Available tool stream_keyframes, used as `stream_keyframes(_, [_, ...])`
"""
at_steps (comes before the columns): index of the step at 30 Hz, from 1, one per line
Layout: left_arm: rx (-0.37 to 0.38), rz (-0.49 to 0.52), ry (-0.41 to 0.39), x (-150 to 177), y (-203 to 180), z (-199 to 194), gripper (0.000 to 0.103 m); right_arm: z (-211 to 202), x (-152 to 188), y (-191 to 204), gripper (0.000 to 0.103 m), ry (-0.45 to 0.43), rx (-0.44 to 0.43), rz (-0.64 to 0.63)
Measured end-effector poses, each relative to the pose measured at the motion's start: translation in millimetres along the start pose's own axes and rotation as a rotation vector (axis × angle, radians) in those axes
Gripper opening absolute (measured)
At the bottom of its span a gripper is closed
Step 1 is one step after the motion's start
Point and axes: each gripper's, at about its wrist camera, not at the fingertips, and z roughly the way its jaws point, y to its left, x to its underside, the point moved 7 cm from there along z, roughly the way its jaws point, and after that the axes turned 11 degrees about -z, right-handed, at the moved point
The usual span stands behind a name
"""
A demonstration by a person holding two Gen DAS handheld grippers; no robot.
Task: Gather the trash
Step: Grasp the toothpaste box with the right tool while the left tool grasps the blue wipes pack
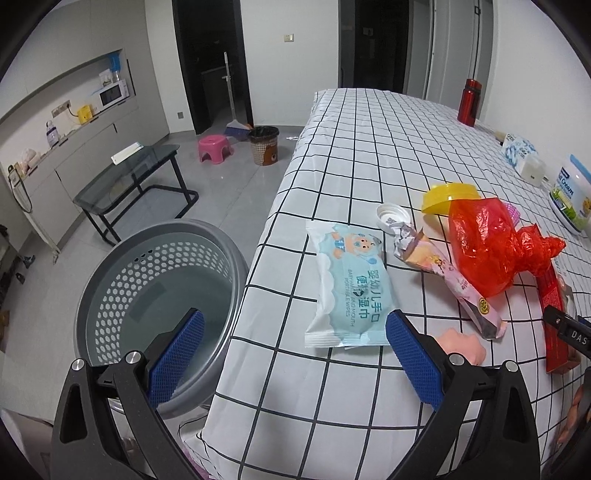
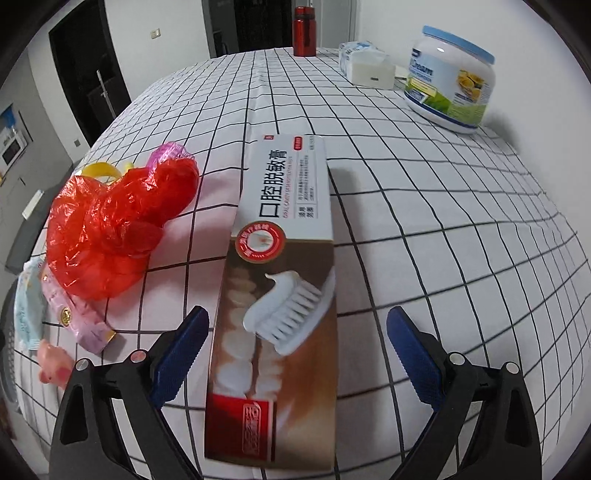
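My left gripper (image 1: 295,325) is open above the table's near-left edge. Its left pad hangs over a grey perforated basket (image 1: 110,266) on the floor; its right pad sits by the near end of a light-blue wipes packet (image 1: 347,284). Beyond lie a crumpled pink wrapper (image 1: 465,284), a red plastic bag (image 1: 495,243), a white cap (image 1: 391,216) and a yellow lid (image 1: 448,195). My right gripper (image 2: 295,332) is open and straddles a long toothpaste box (image 2: 280,280) lying flat; the left pad is close to it, the right pad stands clear. The red plastic bag (image 2: 110,229) lies left of the box.
The checked tablecloth (image 1: 369,147) covers the table. A white jar (image 2: 448,79), a tissue pack (image 2: 365,62) and a red bottle (image 2: 304,31) stand at the far right. A small pink object (image 2: 53,365) lies near the front edge. On the floor stand a glass side table (image 1: 129,181) and a brown bin (image 1: 264,146).
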Motion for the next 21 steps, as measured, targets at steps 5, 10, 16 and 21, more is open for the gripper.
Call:
stream_keyframes(5, [0.015,-0.002,0.005,-0.5,-0.1,2.3,0.097,3.0,-3.1,1.6,0.051,0.014,0.002,-0.007])
stream_keyframes(10, [0.027,-0.003,0.009,-0.6,0.6,4.0,0.097,-6.3,-0.9,5.2,0.051,-0.026,-0.042,0.004])
stream_keyframes(16, [0.033,-0.007,0.018,-4.2,4.5,8.1,0.097,-35.1,3.5,10.1,0.051,-0.101,-0.11,0.031])
stream_keyframes(21, [0.078,-0.011,0.028,-12.3,-3.8,13.4,0.097,-49.5,13.9,22.6,0.051,-0.117,-0.154,0.017])
